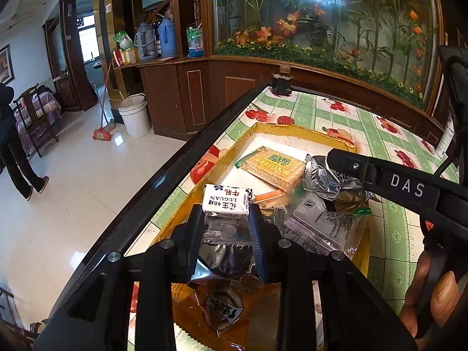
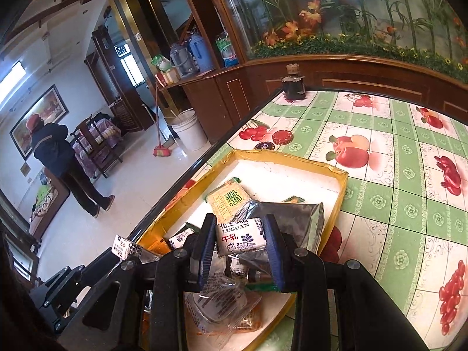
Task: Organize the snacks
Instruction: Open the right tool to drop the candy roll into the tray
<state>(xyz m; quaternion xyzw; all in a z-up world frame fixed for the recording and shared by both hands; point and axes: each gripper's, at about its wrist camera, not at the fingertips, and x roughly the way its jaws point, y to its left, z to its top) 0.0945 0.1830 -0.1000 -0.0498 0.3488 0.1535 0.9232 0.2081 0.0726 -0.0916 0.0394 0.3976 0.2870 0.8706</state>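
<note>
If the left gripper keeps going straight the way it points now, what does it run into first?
The left gripper, shut on a white nougat packet, aims down into the yellow tray. Probably the packet would land first on the orange-edged wrapper beside the cracker pack, though depth is unclear.

Tray far end: bare white floor of the tray [image 2: 280,175], open.
Tray near end: packets [image 2: 292,219] piled, crowded.
Desk right of frame: desk [image 2: 395,175] bare.
Desk far corner: dark bottle [image 2: 293,84] stands.
</note>
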